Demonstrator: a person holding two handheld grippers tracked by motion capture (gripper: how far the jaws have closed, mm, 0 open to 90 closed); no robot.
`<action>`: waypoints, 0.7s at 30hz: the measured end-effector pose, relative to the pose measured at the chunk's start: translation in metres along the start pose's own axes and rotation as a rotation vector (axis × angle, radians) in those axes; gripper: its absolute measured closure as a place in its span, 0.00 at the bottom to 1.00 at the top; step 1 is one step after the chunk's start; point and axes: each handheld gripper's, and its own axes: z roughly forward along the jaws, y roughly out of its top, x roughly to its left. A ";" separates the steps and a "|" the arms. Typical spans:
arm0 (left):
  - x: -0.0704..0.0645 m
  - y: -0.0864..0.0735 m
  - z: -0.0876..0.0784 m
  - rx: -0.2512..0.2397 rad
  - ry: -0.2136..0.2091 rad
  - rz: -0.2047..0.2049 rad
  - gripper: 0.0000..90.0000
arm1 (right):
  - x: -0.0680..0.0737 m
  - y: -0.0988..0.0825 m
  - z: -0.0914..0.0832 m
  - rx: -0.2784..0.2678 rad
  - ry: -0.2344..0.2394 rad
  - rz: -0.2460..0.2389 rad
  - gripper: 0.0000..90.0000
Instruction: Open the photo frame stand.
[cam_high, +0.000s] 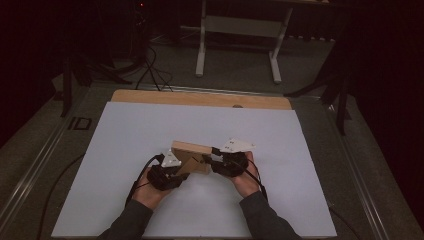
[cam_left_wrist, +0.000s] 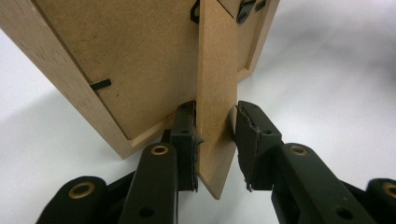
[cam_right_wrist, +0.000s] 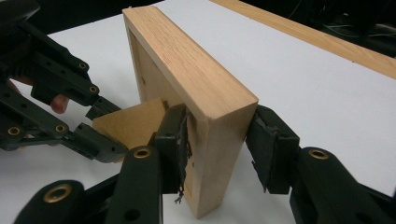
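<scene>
A light wooden picture frame (cam_high: 189, 148) stands on edge over the white sheet (cam_high: 125, 150), its brown fibreboard back (cam_left_wrist: 135, 60) facing me. A fibreboard stand leg (cam_left_wrist: 215, 70) swings out from that back. My left gripper (cam_left_wrist: 215, 140) is shut on the leg's lower end, one pad on each face. From the other side my right gripper (cam_right_wrist: 217, 149) is shut across the frame's thick side edge (cam_right_wrist: 219, 140). In the high view the left gripper (cam_high: 186, 167) and right gripper (cam_high: 212, 159) meet under the frame at the sheet's middle. In the right gripper view the left gripper (cam_right_wrist: 100, 127) pinches the leg (cam_right_wrist: 135, 123).
Small black turn clips (cam_left_wrist: 100, 84) hold the backing in the frame. A wooden strip (cam_high: 200, 98) borders the sheet's far side. Beyond it, on the floor, are a white stand's legs (cam_high: 201, 50) and dark cables (cam_high: 150, 70). Metal rails run along both table sides.
</scene>
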 end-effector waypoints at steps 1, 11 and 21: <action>0.000 0.000 0.000 0.002 0.006 0.001 0.77 | 0.000 0.000 0.000 0.001 -0.002 -0.002 0.65; 0.001 0.002 0.006 0.006 0.056 0.016 0.77 | 0.003 0.001 0.001 -0.002 -0.030 -0.026 0.65; 0.000 0.003 0.011 -0.004 0.082 0.004 0.77 | 0.003 0.002 0.000 -0.011 -0.051 -0.029 0.65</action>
